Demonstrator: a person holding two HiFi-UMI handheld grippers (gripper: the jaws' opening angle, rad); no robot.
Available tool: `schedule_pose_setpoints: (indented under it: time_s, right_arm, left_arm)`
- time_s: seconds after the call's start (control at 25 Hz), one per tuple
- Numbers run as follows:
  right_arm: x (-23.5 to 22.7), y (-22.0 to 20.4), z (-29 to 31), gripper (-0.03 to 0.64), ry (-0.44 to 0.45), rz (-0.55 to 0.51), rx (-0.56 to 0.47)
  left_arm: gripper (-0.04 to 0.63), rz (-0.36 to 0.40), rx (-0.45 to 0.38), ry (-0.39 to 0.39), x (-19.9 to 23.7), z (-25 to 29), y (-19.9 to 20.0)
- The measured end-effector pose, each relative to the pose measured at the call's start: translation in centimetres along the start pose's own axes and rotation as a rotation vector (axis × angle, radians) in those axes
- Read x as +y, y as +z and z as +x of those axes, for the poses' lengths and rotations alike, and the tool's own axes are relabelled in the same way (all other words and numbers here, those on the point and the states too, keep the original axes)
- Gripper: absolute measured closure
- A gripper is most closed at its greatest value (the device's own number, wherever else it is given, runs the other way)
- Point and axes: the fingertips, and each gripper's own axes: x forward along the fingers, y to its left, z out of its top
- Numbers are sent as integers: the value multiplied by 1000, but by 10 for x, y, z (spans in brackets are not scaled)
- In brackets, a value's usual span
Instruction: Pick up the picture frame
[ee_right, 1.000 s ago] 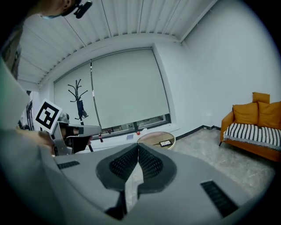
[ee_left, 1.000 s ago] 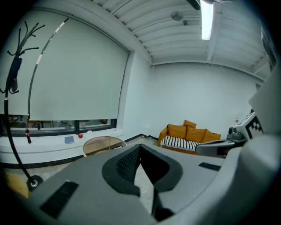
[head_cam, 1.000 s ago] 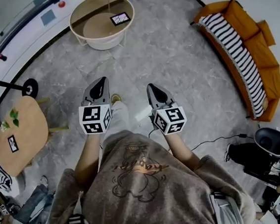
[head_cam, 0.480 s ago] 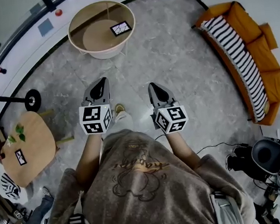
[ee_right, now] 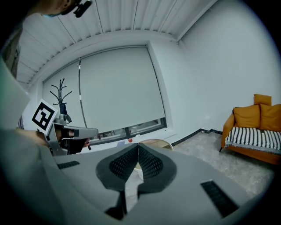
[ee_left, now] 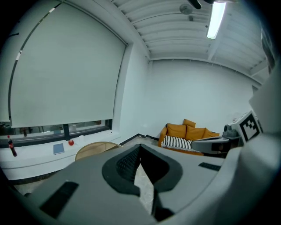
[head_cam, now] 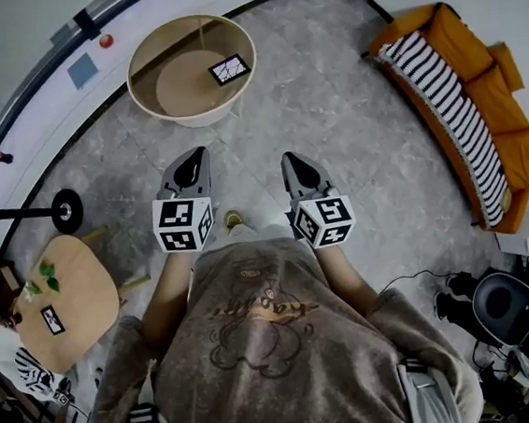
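ahead of us, the round table (head_cam: pixel 197 121) sits well apart from left gripper (head_cam: pixel 196 154) and right gripper (head_cam: pixel 289 157), so we judge this the approach step. both jaws are closed, nothing held. next we close in and open one. picture frame (head_cam: pixel 229 70) lies flat on the table, long axis left-right, right end slightly farther.

The person holds a grey plastic two-jaw left gripper (head_cam: pixel 194 163) and a right gripper (head_cam: pixel 294 163) of the same kind, each with a black-and-white marker cube (head_cam: pixel 182 225) at its back. The bare left forearm (head_cam: pixel 167 289) and right forearm (head_cam: pixel 344 274) reach forward from the chest. The two grippers lie side by side, apart, pointing ahead and a little down. Each gripper's ribbed black pads (ee_left: pixel 126 163) (ee_right: pixel 151 163) meet at the tips, with nothing between them.
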Motion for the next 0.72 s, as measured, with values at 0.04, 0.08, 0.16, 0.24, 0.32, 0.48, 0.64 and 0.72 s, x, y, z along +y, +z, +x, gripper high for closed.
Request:
schedule_pose_setpoints:
  time_s: [0.04,0.08,0.16,0.24,0.32,0.48,0.64,0.72]
  right_arm:
    - [-1,2,2,598,-4,1,0]
    - [-2,3,4,597,-7,3,0]
    - [-4,5,7,598,-14,5,3]
    - [-5,7,12,598,-19,7,3]
    - [-7,9,18,598,-23,7,3]
    - [-17,15,31,598,-27,12,6]
    - [-32,20,49,598,-23,15,2]
    - [-38,19,60,597,-22,20,6]
  left_arm:
    - [588,-1,-2,-4,2,4,2]
    - [588,-3,-6,-8,3,6,5]
    - [586,-5,-12,-13,6,10,9]
    - [588,-9,-14,-14,12,14,11]
    - [588,-14,-12,-12,18,19,12]
    - [588,-16,-8,-5,25,34,17]
    - [588,-10,-11,6,32,55,24]
    - [588,-8,-10,9,37,65,25]
